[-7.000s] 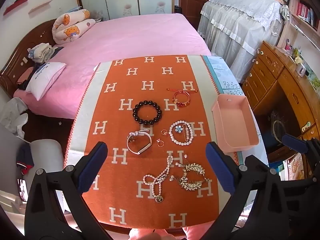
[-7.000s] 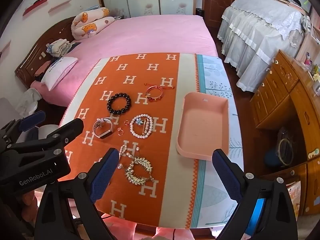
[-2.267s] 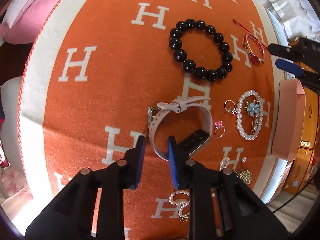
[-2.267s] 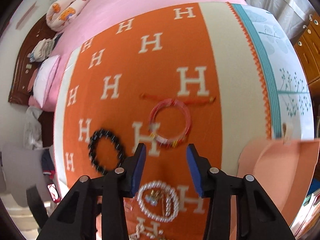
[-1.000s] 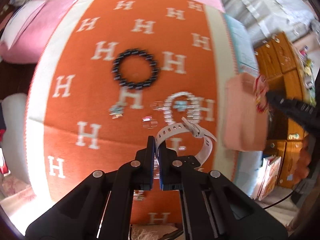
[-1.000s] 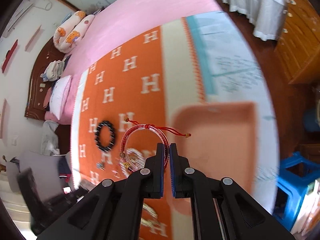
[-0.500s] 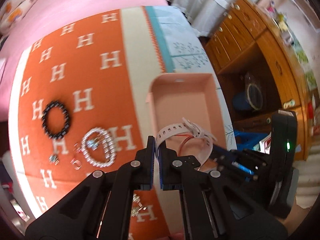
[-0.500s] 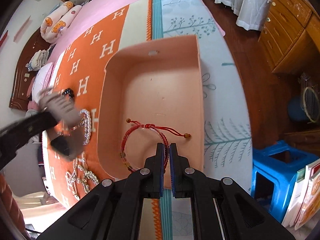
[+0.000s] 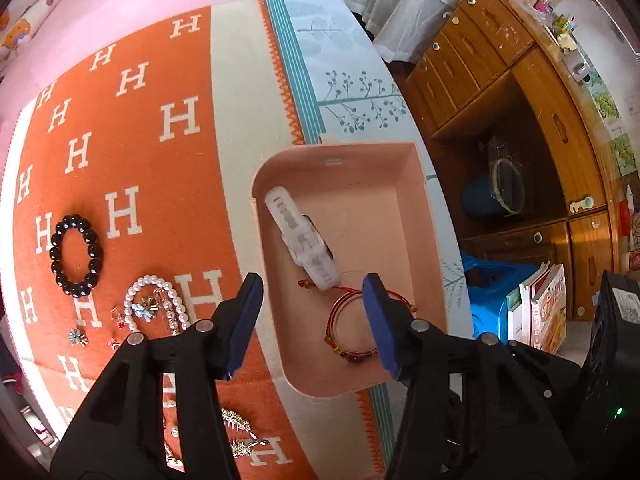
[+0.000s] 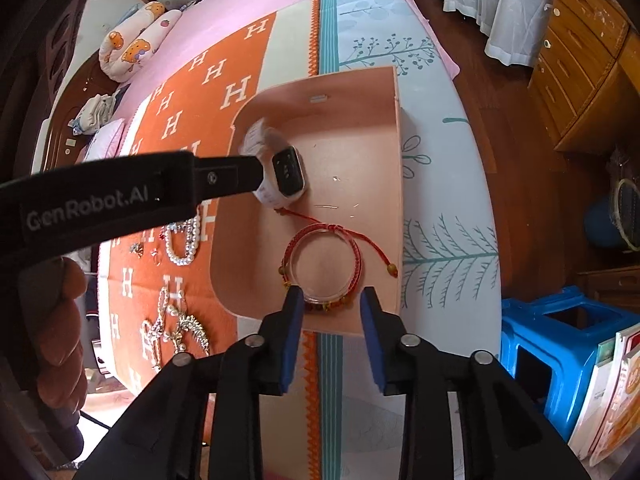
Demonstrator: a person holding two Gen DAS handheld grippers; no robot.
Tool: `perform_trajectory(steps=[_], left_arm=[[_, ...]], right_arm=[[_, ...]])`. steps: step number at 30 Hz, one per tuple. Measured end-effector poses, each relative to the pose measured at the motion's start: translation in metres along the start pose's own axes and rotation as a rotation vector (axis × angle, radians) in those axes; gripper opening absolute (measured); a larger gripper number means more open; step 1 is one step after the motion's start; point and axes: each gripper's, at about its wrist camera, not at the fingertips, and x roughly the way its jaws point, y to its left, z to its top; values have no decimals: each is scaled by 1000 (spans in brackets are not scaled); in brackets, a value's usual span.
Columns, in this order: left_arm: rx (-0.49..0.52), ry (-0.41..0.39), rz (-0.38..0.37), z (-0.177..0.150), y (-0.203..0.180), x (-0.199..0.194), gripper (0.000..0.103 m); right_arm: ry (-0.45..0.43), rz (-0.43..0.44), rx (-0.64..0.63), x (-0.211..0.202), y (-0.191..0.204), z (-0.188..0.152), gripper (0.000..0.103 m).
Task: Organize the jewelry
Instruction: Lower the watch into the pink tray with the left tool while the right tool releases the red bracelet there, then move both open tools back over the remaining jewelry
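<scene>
Both wrist cameras look steeply down, close above the pink tray (shared by both) on the table.

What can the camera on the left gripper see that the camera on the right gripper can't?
Only the left wrist view shows the black bead bracelet lying on the orange cloth. Only the right wrist view shows the watch's dark screen and a blue stool in full. Both show the pink tray holding the white watch and red string bracelet.
</scene>
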Motion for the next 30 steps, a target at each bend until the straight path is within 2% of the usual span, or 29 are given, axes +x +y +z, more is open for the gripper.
perform_trajectory(steps=[5, 7, 9, 13, 20, 24, 30], left_arm=[[-27, -21, -1, -12, 8, -17, 49], [-46, -27, 1, -20, 14, -25, 49], [-69, -37, -3, -28, 22, -34, 49], [-109, -66, 5, -43, 37, -51, 49], [-187, -118, 27, -76, 70, -83, 49], [-222, -134, 36, -93, 82, -96, 49], [-243, -151, 38, -116, 91, -113, 49]], right_arm=[[4, -3, -17, 0, 20, 4, 40], [5, -6, -31, 0, 28, 8, 56], [-14, -11, -48, -4, 38, 11, 67], [-35, -17, -84, -14, 51, 13, 80], [-75, -44, -130, -31, 76, 14, 90], [-68, -49, -141, -35, 86, 16, 90], [-114, -44, -142, -47, 94, 14, 90]])
